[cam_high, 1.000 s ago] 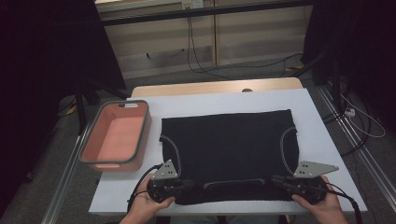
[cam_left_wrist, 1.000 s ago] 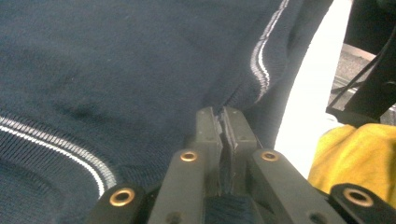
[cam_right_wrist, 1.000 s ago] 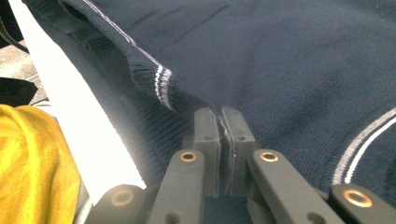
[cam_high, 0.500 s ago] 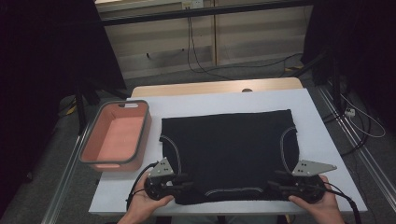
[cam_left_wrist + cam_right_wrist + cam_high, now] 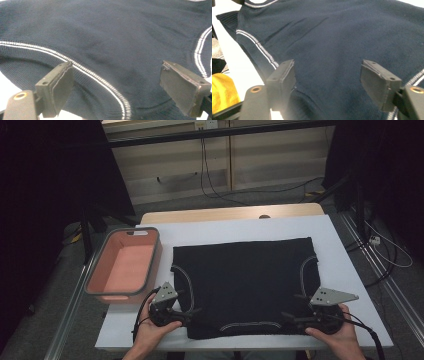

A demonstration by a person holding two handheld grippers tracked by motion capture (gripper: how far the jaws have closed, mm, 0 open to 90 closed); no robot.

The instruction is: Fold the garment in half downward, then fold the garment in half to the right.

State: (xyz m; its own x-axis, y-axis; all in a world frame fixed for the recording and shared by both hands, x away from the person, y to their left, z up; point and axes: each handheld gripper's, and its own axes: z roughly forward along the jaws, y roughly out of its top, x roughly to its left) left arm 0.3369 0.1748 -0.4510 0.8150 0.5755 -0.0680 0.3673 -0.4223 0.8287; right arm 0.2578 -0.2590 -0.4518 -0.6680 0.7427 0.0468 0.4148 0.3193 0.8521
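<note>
- Dark knit vest point(image 5: 245, 287) lies flat at centre of white table point(image 5: 340, 265), neck trim at lower middle of high view
- Left gripper point(image 5: 187, 312) & right gripper point(image 5: 292, 316) at its near corners; both jaw pairs have just been opening, now spread, knit below the pads, nothing pinched
- Risk: pads point(image 5: 61, 86) may snag the knit when lifting, wrinkling it
- Pink basket point(image 5: 100, 270) at left could be bumped

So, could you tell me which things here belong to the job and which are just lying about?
In the job:
- dark knitted garment, flat on the table
- left gripper, jaws just opened
- right gripper, jaws just opened

Lying about:
- pink bin, left of the garment
- cables on the floor
</note>
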